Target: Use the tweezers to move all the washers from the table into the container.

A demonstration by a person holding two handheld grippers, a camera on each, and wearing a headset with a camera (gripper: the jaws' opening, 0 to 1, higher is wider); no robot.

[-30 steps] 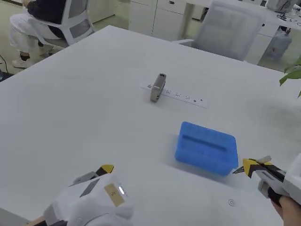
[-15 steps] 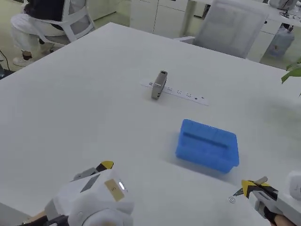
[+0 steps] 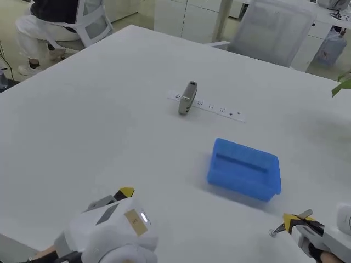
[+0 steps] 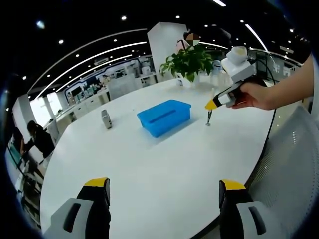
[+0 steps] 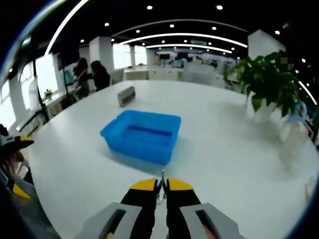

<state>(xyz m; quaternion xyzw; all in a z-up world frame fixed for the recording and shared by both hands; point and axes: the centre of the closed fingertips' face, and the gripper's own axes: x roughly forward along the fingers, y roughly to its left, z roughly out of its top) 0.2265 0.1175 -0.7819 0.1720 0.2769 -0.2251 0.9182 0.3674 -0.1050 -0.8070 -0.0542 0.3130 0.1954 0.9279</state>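
Left gripper [image 4: 164, 184]: jaws held wide apart above table [image 3: 109, 126] | right gripper [image 3: 293, 223]: jaws clamped on tweezers [image 3: 279, 229] | washer [image 3: 272, 234]: found at tweezers' tip, on table near blue container [image 3: 245, 167]; grasp not discernible.

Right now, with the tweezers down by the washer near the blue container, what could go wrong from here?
1. The washer is tiny and flat on the smooth table; the tweezers in the right gripper may slip off or flick it away.
2. The blue container has raised walls, so a loosely held washer might drop short of the rim on the way over.
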